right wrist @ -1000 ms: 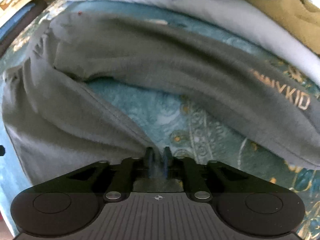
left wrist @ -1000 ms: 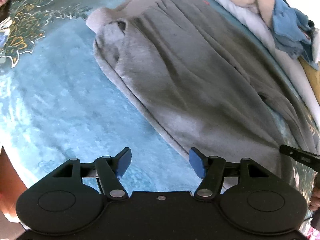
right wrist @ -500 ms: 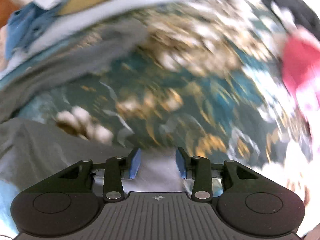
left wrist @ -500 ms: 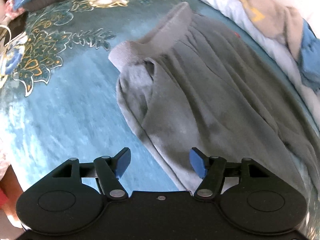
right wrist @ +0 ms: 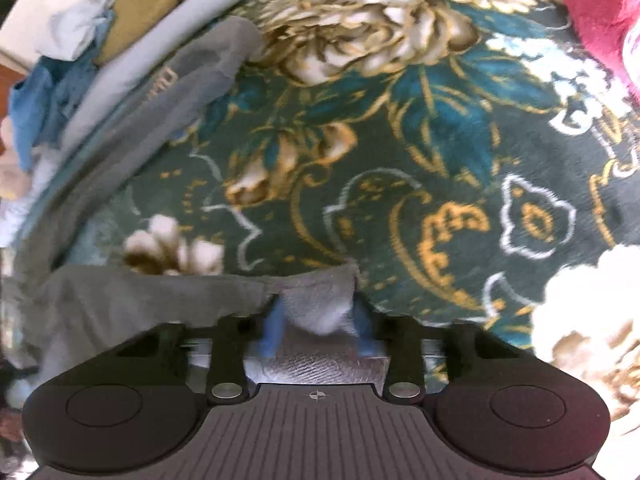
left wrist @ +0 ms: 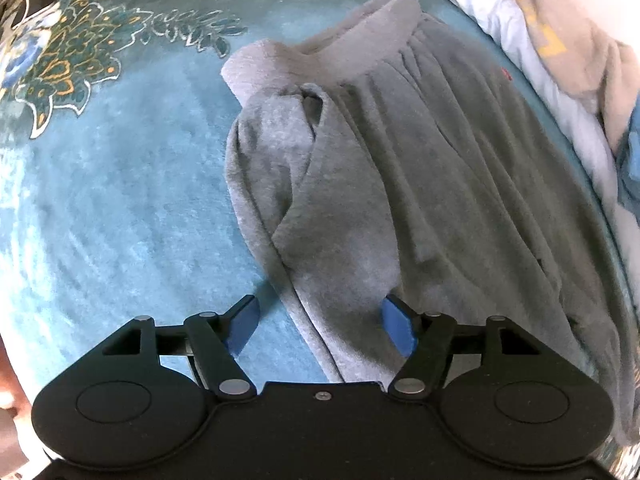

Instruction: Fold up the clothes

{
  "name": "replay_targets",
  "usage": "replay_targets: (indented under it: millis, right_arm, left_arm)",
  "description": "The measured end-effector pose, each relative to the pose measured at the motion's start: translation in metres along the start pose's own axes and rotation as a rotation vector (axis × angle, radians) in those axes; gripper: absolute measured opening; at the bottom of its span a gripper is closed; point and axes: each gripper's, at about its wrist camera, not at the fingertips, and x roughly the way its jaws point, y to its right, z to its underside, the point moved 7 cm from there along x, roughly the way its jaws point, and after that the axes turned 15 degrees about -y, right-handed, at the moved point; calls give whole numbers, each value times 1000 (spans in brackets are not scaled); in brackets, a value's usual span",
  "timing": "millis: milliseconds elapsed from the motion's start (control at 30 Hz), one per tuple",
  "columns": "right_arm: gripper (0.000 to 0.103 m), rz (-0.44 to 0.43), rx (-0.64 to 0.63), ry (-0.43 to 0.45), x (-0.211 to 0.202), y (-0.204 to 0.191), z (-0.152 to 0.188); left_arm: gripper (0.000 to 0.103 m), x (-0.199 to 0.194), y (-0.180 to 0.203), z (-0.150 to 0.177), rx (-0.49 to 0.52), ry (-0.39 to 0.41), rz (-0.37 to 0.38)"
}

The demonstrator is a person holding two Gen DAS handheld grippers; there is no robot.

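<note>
Now: grey trousers being laid out for folding, one leg end between the right gripper's fingers

Between the blue fingers of the right gripper (right wrist: 318,322), a pale grey leg end of the trousers (right wrist: 316,308) is seen. The fingers stand some way apart with the cloth bunched between them; whether they press on it cannot be told from this blurred view. The left gripper (left wrist: 318,326) is held wide apart and empty, low over the outer edge of the grey trousers (left wrist: 400,168), its right finger (left wrist: 396,328) over the cloth and its left finger (left wrist: 242,326) over bare carpet.

The trousers are spread flat, with the waistband (left wrist: 340,52) at the far end in the left view. In the right view, the other leg (right wrist: 192,88) is seen stretched away along the upper left.

The step in hand is judged to be the arranging of the legs before the first fold. Next, the leg end would need to be gripped firmly and carried across onto the other leg, with the edges matched.

A teal carpet (left wrist: 100,200) with gold and cream flowers serves as the surface. A heap of other clothes (right wrist: 80,40), white, blue and mustard, is piled along its far edge, and a red cloth (right wrist: 596,12) lies at the upper right.
</note>
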Motion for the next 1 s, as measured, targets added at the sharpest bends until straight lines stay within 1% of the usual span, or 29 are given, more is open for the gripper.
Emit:
replay_targets:
  millis: [33,67,167,333,433,467,567,667,733,800,933,1000]
  right_arm:
    - [7,4,-9,2,-2,-3,1]
    - [6,11,-13,33,-7,-6,2]
    - [5,64,76,157,-29,11,-5]
    - [5,94,120,177,-36,14,-5]
    - [12,111,142,183,-39,15,-4]
    - [23,116,150,185,-40,15,-3]
    - [38,133,172,192,-43,16,-2]
    - [40,82,231,169,-49,21,27]
    - [40,22,266,115,-40,23,47]
    - [40,-19,297,87,-30,23,65]
    - [40,-106,376,74,-11,22,78]
    - [40,-156,420,88,-5,22,77]
  left_arm:
    - [66,0,1,1,5,-1,-2]
    - [66,0,1,2,8,0,-2]
    - [66,-2,1,3,1,1,11]
    - [66,-1,-4,5,-7,1,16]
    - [66,-5,-7,3,-6,9,19]
    - [66,-7,-7,3,-5,12,19]
    - [66,-15,-12,-3,4,28,26]
    - [66,-22,-20,-15,9,71,15]
    - [66,-27,-26,-23,5,98,7]
    - [66,-30,-33,-34,-2,127,-2]
    - [66,-36,-41,-60,40,190,-34]
    - [66,-37,-45,-70,58,196,-28]
